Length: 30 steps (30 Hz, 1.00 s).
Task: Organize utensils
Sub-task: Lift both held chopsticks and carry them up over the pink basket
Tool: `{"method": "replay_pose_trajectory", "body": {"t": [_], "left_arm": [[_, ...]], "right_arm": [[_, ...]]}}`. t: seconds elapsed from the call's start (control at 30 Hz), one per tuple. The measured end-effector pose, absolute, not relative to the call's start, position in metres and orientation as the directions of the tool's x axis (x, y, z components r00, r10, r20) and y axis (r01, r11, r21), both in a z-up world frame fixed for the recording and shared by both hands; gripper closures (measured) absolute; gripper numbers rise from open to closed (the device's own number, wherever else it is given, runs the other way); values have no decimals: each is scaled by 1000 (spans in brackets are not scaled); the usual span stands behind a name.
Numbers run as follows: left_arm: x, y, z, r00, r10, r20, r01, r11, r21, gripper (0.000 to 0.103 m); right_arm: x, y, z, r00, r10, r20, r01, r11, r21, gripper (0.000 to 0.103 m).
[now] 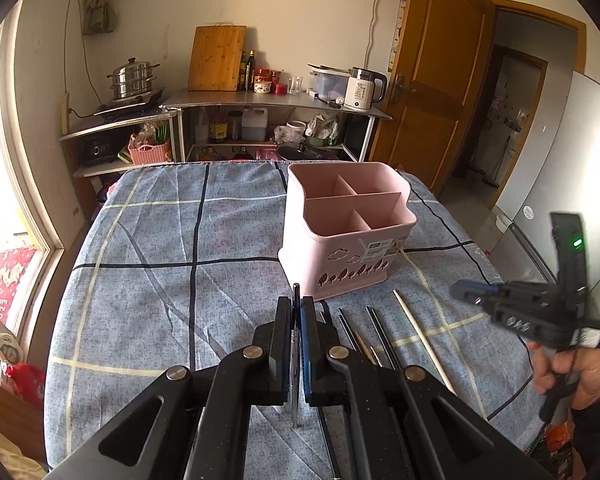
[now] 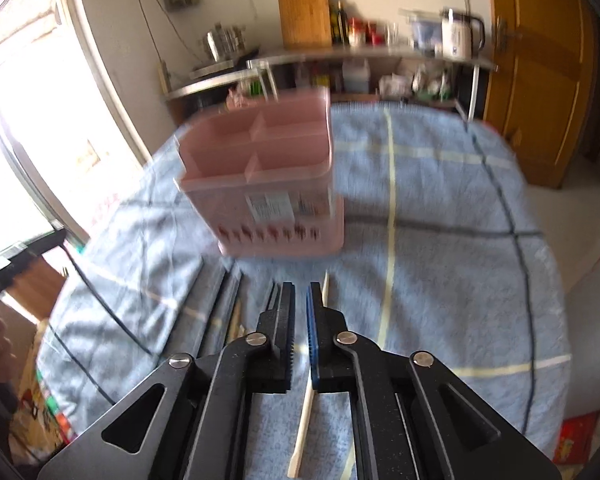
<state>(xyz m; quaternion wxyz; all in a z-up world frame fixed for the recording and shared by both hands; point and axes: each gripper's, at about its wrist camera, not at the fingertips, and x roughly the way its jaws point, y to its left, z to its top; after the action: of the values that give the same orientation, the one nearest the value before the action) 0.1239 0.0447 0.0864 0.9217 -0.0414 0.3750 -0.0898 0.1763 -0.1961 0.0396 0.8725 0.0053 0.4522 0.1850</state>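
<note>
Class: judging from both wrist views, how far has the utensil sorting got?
Done: nothing; every compartment of the pink basket looks empty. In hand: the left gripper is shut on a dark chopstick. Left: the pale chopstick and dark chopsticks lie on the cloth.

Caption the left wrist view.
Left gripper clamps a dark chopstick before the empty pink utensil basket.

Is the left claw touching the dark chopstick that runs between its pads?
Touching. The left wrist view shows the left claw shut on the dark chopstick, both pads pressed against it and no gap on either side.
</note>
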Motion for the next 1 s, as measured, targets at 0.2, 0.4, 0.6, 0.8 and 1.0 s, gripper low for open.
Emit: {"method": "replay_pose_trajectory", "body": {"t": [0.2,0.4,0.6,0.8,1.0], "left_arm": [[133,52,81,696,-200,-690,128,980,-154,99],[142,59,70,682,-211,-700,120,977,-178,99],[147,61,61,666,-218,-713,114,975,-191,99],[149,61,60,665,-217,-715,112,975,-192,99],[145,58,66,671,-214,-710,116,976,-185,99]], "right_arm": [[198,-192,-7,446,285,-848,-276,946,172,89],[220,-187,-30,401,258,-879,-267,951,158,89],[233,-182,-35,388,248,-887,-277,950,144,89],[239,-179,-35,369,247,-896,-296,945,138,97],[225,-183,2,437,286,-853,-314,937,153,97]]}}
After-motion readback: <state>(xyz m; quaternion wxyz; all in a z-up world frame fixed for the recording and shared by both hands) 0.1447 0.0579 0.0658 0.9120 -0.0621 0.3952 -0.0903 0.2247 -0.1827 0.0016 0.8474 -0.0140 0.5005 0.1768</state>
